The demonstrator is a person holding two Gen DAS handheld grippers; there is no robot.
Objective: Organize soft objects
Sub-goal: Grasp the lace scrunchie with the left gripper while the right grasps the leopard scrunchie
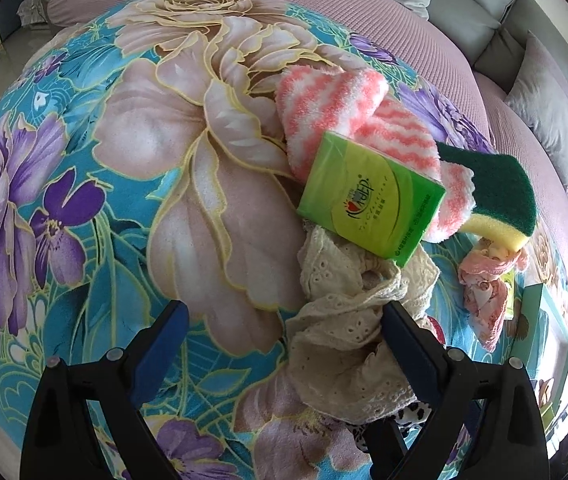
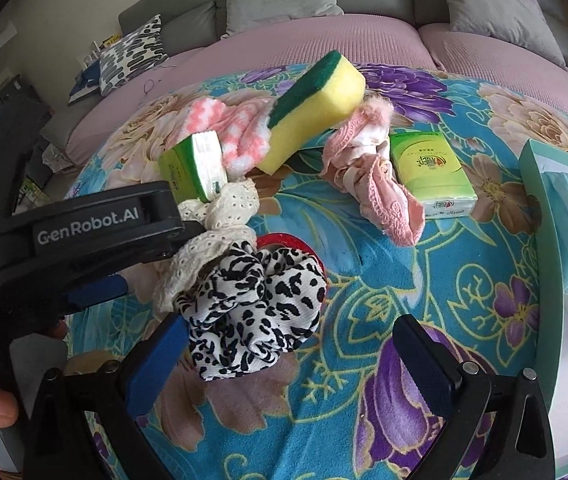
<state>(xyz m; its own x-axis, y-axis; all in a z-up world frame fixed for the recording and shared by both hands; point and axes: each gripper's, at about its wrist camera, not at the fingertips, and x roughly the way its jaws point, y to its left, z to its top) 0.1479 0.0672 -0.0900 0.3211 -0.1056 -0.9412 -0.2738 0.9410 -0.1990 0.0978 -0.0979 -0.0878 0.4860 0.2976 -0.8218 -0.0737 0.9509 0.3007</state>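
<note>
Leopard-print scrunchie [image 2: 255,312] sits right at your right gripper [image 2: 288,344], touching the left pad, jaws spread wide, nothing held. Left gripper [image 1: 284,320] is equally wide and empty, with its right finger [image 1: 408,340] pressing into the cream eyelet scrunchie [image 1: 348,332].

Risks:
- The two scrunchies overlap, with something red [image 2: 284,240] under them. Close on one and you probably drag the other.
- A green tissue pack [image 1: 372,196] leans on the cream fabric and the pink-striped fuzzy sock [image 1: 356,128]. Tug the fabric and the pack likely slides.
- The sponge [image 2: 316,108] is propped at a tilt on the sock and the pink lace cloth [image 2: 372,180]. Any shift in the pile could tip it.
- Your grippers are close together; the left body crosses the right view. Collision is likely if both go in.

Second tissue pack [image 2: 432,172] lies apart, just beside the lace cloth. The teal box [image 2: 540,240], at the right edge of the floral blanket [image 2: 424,280], is my guess for the destination.

Pose: both angled down over the blanket, left coming in from the right gripper's left side.
</note>
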